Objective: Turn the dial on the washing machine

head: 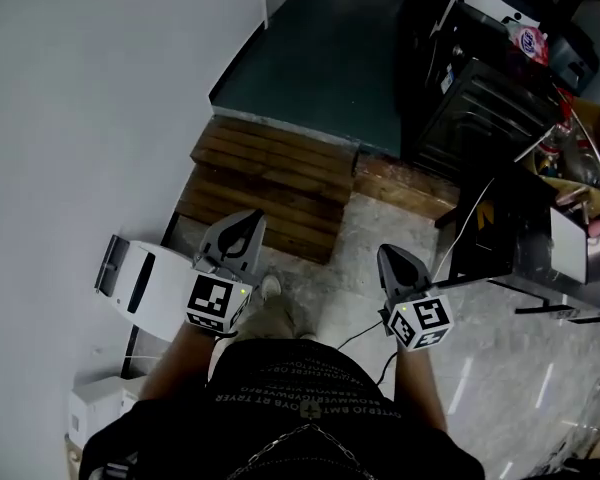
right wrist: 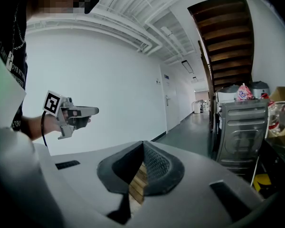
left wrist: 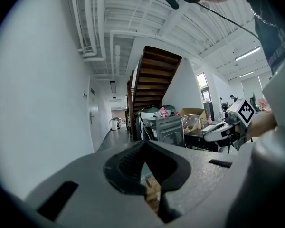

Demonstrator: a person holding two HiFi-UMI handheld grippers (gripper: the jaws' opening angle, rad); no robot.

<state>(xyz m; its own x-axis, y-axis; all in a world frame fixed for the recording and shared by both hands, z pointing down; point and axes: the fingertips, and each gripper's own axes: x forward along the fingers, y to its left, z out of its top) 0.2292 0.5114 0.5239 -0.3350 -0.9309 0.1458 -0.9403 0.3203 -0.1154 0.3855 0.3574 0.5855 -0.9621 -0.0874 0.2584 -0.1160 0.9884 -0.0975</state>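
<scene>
Head view: you stand on a pale floor with both grippers held at waist height, level with each other and well apart. Your left gripper [head: 242,226] has its jaws pressed together at the tips with nothing between them; in the left gripper view only the floor shows through the slot below the tips. Your right gripper [head: 395,260] is likewise pressed together and empty; in the right gripper view wooden slats show through its slot. The washing machine [head: 480,108] stands ahead and to the right of the right gripper, well apart from both grippers, against a row of other appliances. In the right gripper view it shows as a grey-fronted cabinet at the right. Its dial cannot be made out in any view. A wooden pallet [head: 270,183] lies on the floor straight ahead of the left gripper. A white box [head: 140,288] sits on the floor just left of the left gripper, by the wall [head: 90,98]. A cluttered bench [head: 540,263] lies right of the right gripper. A staircase [left wrist: 154,77] rises ahead, beyond the appliances.
</scene>
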